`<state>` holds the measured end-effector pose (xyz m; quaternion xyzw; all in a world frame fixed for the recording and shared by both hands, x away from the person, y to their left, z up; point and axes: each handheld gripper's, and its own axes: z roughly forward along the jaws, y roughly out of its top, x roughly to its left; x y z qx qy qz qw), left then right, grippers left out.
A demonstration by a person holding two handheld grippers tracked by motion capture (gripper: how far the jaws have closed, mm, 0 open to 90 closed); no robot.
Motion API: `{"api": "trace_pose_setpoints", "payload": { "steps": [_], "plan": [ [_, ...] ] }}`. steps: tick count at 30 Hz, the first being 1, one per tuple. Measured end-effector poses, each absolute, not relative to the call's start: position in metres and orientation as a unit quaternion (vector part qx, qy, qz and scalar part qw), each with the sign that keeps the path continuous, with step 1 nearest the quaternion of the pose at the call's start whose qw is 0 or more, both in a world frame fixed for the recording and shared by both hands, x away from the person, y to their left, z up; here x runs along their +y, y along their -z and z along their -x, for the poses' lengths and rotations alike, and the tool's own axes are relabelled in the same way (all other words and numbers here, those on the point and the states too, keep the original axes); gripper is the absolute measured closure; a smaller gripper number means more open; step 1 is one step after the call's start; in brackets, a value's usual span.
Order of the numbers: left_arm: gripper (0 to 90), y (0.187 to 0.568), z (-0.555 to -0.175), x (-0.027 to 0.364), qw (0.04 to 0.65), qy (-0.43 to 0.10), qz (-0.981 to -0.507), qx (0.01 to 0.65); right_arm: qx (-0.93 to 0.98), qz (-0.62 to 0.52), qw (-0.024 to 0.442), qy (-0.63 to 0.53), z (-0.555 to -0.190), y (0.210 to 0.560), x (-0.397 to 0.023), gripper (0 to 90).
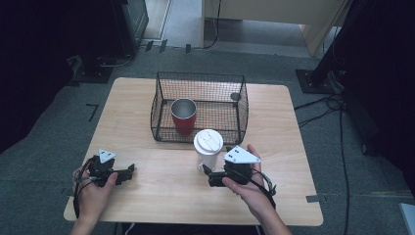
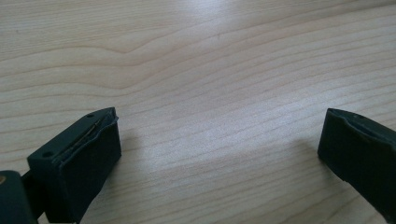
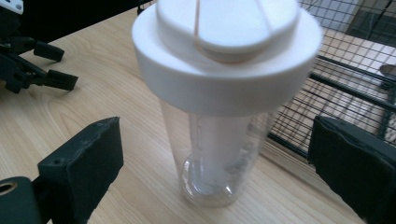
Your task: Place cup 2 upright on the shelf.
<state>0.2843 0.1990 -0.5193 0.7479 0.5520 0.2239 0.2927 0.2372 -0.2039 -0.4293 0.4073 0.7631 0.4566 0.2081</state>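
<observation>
Right gripper view: bottle (image 3: 219,154) between spread jaws, not yet pinched.
Centre right gripper (image 3: 212,154) below lid (image 3: 224,56); squeeze evenly to avoid tipping.

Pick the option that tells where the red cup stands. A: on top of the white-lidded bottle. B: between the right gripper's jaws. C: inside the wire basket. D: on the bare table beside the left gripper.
C: the red cup stands upright within the walls of the wire basket, behind the clear bottle with the white lid.
</observation>
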Motion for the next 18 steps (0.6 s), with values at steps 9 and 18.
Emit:
{"api": "trace_pose_setpoints", "payload": {
  "steps": [9, 18],
  "plan": [
    [0.0, 0.519, -0.284, 0.199, 0.293, -0.224, -0.747, 0.552, 0.764, -0.405, 0.212, -0.456, -0.247, 0.432, -0.19, 3.4],
    [0.0, 0.519, -0.284, 0.199, 0.293, -0.224, -0.748, 0.552, 0.748, -0.42, 0.224, -0.463, -0.259, 0.435, -0.18, 4.0]
  ]
}}
